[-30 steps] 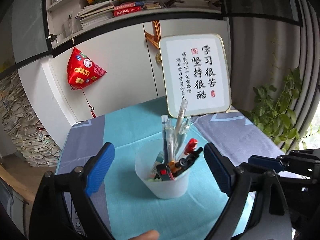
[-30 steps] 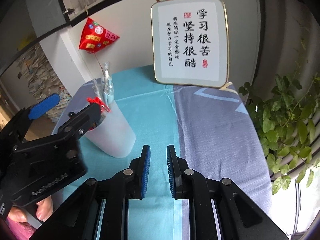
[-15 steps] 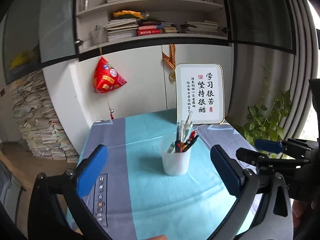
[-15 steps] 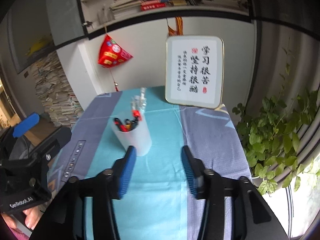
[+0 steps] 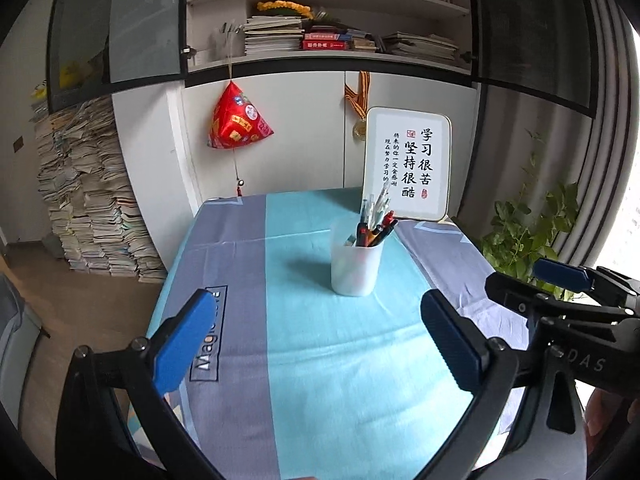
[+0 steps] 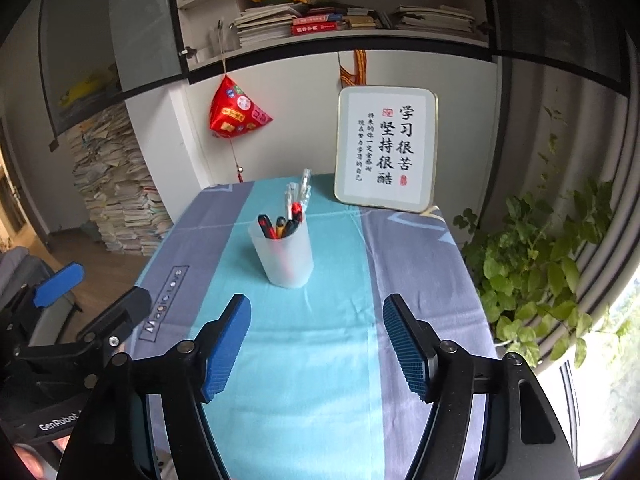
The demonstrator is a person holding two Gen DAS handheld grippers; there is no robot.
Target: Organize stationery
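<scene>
A translucent white cup [image 5: 355, 267] stands upright on the table with several pens [image 5: 376, 220] in it. It also shows in the right wrist view [image 6: 285, 257] with its pens [image 6: 289, 216]. My left gripper [image 5: 318, 344] is open and empty, well back from the cup over the near part of the table. My right gripper [image 6: 318, 346] is open and empty, also back from the cup. The right gripper shows at the right edge of the left wrist view [image 5: 560, 280]; the left gripper shows at the left of the right wrist view [image 6: 72, 312].
The table wears a blue and grey cloth [image 5: 304, 360]. A framed calligraphy sign [image 6: 386, 152] leans at the back right. A leafy plant [image 6: 532, 264] stands right of the table. Stacks of books [image 5: 88, 200] and white cupboards lie behind.
Both grippers have pulled back and up from the cup, which now looks smaller and farther. The right gripper has gone from nearly shut to wide open.
</scene>
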